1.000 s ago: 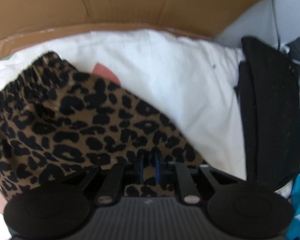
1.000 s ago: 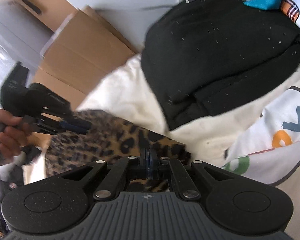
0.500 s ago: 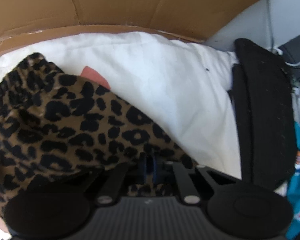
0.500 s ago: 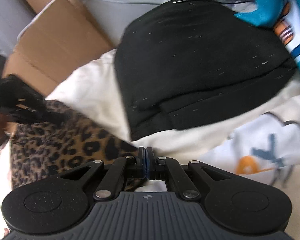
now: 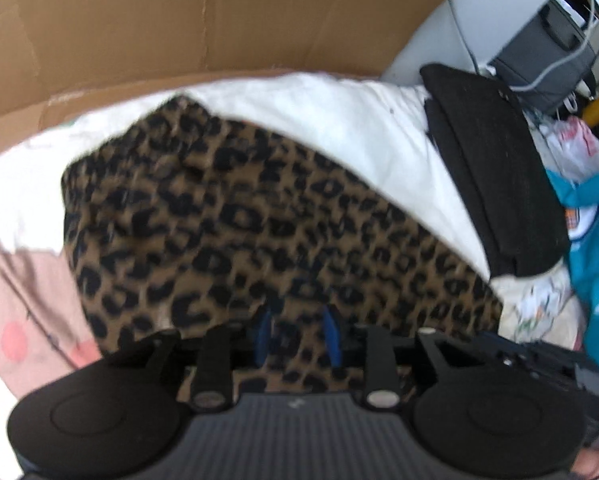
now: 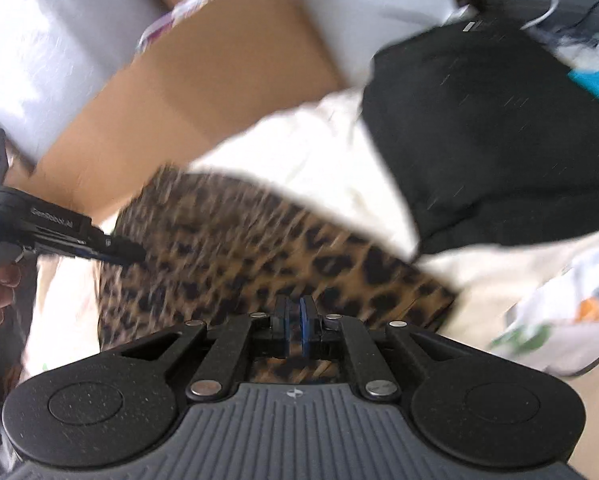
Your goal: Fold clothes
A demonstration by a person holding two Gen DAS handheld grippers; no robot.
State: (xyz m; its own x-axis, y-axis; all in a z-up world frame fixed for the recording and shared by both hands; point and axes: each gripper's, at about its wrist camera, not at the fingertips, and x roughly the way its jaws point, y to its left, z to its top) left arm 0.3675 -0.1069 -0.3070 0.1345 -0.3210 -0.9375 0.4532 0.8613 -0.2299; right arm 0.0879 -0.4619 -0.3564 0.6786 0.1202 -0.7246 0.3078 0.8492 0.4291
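Leopard-print garment (image 5: 259, 216) — near edge hidden

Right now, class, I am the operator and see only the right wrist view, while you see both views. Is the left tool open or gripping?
Observer: Open. The left tool has just been opening. Its jaws stand apart, and the leopard cloth shows between them with the pads not pressing it.
Operator: What lies past that cloth on the far side from me?
Observer: A pink dotted cloth, at the left edge of the left wrist view.
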